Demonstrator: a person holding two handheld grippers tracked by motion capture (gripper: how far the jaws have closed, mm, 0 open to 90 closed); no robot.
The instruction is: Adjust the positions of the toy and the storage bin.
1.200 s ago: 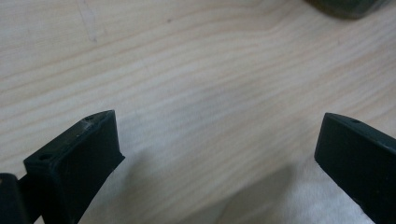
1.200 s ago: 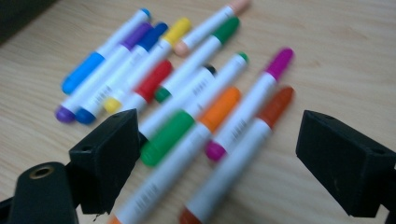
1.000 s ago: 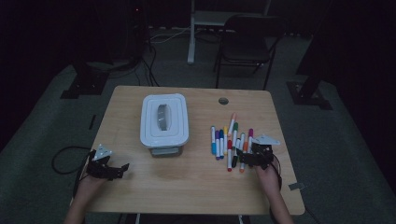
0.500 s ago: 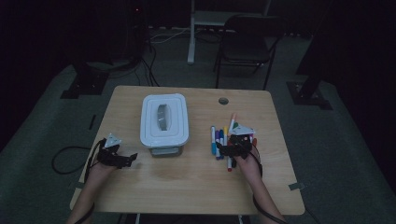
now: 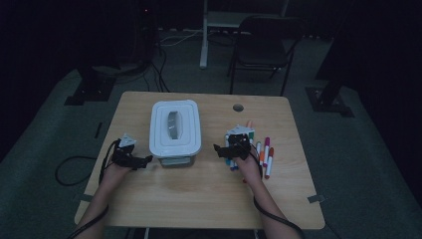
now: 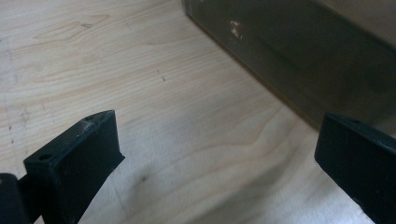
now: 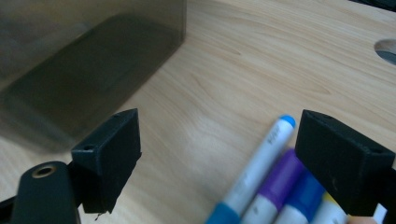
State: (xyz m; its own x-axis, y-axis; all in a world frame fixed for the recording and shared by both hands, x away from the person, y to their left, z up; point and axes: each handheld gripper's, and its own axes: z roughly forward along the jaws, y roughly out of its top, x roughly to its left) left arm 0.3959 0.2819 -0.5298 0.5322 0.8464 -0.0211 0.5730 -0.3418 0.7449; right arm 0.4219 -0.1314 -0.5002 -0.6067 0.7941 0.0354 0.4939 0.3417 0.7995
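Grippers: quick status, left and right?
Left gripper: open, holding nothing, beside the white box.
Right gripper: open, holding nothing, above the markers.

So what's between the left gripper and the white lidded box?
Nothing but bare wooden table: in the left gripper view, the open left gripper faces the box across plain wood.

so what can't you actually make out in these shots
- Inside of the white lidded box: high view, the closed lid covers it; in both gripper views its dark wall is cut off by the frame edge.
- Markers: high view, the right gripper and hand cover several, so no count; right gripper view, the bottom edge cuts them off.
- Marker print: blurred.
- Left gripper: small and dim in the high view.
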